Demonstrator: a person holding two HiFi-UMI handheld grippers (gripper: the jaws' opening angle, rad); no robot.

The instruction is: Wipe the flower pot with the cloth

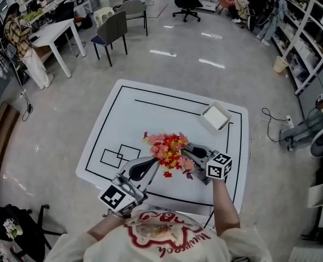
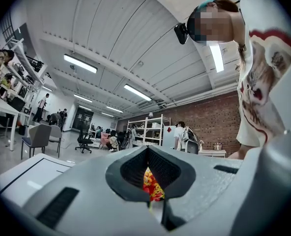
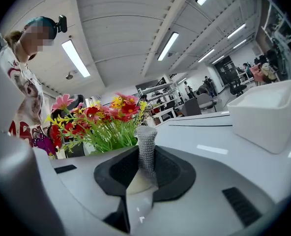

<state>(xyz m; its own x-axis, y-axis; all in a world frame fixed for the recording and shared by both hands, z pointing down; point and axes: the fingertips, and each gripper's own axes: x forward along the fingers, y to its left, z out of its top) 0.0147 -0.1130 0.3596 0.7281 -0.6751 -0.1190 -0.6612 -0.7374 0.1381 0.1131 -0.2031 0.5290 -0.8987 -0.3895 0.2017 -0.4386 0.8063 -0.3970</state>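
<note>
At the near edge of the white table (image 1: 150, 111), just beyond the person's printed shirt (image 1: 161, 236), both grippers reach inward, each bearing a cube with square black-and-white markers. The left gripper (image 1: 154, 161), smooth grey plastic with dark ribbed pads, has its jaws pressed together with nothing caught in them; through the diamond-shaped gap behind the pads its own view shows only a sliver of red and yellow petals. The right gripper (image 1: 189, 149) pinches the cloth (image 3: 146, 149), a grey waffle-textured strip that stands upright like a small column from between the pads. The flower pot (image 1: 169, 150) sits between the two grippers, towards the near side of the table, with both sets of jaw tips close against it; from above only its bushy crown shows: red, yellow and pink blooms, with thin green stems showing in the right gripper view, while the pot's body is hidden beneath them. The tabletop is matt and flat, with rounded corners, marked with thin black rectangles. Farther back, near the right corner, a shallow square white tray (image 1: 216, 117) rests on it. Beyond lies a glossy pale floor (image 1: 178, 59), then a grey chair (image 1: 111, 31), a white desk (image 1: 60, 31), and open shelving (image 1: 309, 31) along the right wall.
</note>
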